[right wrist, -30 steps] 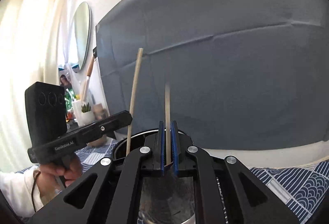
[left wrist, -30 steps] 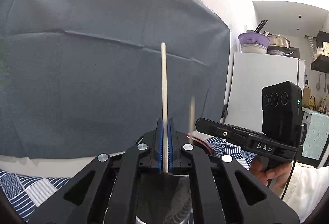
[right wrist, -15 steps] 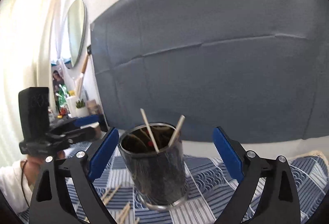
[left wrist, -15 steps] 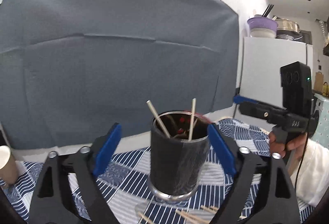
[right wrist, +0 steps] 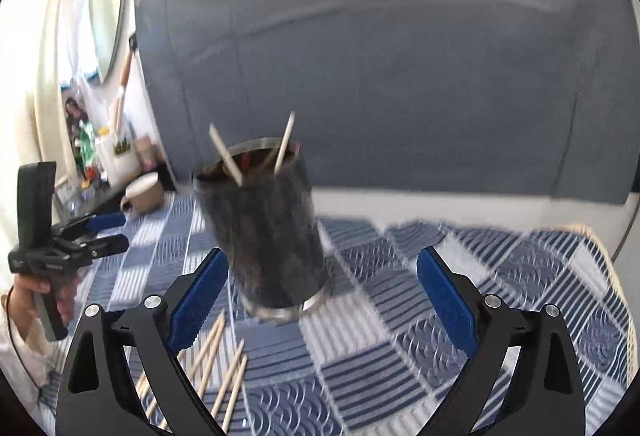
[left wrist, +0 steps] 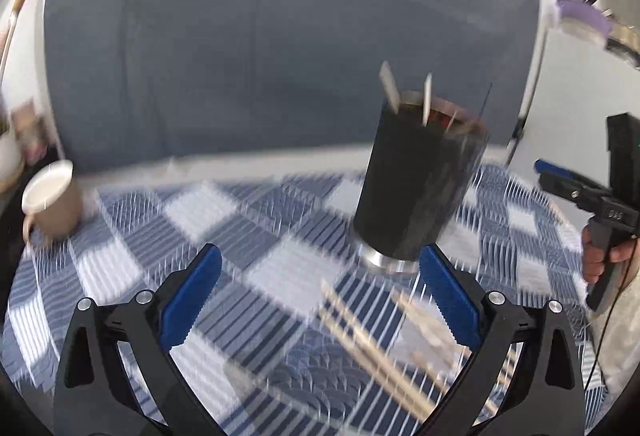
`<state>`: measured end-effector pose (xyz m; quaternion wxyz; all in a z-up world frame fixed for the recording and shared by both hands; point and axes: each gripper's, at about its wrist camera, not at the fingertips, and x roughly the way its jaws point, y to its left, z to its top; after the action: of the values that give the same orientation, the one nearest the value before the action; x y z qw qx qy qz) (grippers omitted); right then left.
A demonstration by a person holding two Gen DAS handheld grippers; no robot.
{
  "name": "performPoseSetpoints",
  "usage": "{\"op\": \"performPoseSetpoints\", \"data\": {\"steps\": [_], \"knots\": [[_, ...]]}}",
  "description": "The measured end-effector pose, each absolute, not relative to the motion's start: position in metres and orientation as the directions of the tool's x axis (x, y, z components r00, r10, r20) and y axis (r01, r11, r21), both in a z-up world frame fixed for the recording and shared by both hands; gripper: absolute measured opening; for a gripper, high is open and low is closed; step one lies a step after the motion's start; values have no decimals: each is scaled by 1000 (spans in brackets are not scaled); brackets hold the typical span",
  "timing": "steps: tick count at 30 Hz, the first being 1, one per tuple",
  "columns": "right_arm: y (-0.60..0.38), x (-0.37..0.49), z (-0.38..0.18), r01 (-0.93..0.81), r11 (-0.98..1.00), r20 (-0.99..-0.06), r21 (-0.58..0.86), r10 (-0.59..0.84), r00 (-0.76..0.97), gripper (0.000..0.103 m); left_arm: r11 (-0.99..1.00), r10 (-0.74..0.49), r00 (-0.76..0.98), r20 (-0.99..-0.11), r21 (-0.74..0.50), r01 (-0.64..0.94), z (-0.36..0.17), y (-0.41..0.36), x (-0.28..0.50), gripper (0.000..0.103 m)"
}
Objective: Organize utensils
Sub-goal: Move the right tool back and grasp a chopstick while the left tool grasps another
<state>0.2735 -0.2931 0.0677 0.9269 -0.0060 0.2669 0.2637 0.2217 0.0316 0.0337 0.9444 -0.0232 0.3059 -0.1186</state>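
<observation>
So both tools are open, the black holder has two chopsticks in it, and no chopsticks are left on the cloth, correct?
Not quite. Several chopsticks lie loose on the cloth, as the right wrist view shows. Both the left tool and right tool are open, with two in the black holder.

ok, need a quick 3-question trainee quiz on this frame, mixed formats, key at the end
1. True or false: the left tongs are shut on a chopstick.
2. Where do the loose chopsticks lie? A) in the beige mug B) on the patterned cloth in front of the dark holder C) in the right tongs
3. Fill in: two pale sticks lean out of the top of the dark ____.

Key: 1 false, both tongs are open and hold nothing. 2 B. 3 holder.
</observation>
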Motion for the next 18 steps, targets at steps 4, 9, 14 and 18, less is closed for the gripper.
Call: {"op": "performPoseSetpoints", "data": {"steps": [4, 9, 14, 18], "knots": [[-278, 265, 43, -523, 842, -618, 134, 483, 620, 91, 977, -212, 705, -676, -136, 163, 8, 27, 213, 97], [-261, 248, 5, -548, 826, -738, 128, 449, 504, 91, 988, -145, 634, -759, -79, 131, -18, 12, 200, 97], [-253, 225, -16, -579, 810, -781, 95, 421, 461, 91, 993, -111, 582, -805, -61, 105, -40, 0, 193, 97], [-253, 216, -24, -580, 807, -805, 109, 414, 424, 91, 996, -69, 570, -819, -29, 79, -49, 0, 188, 97]]}}
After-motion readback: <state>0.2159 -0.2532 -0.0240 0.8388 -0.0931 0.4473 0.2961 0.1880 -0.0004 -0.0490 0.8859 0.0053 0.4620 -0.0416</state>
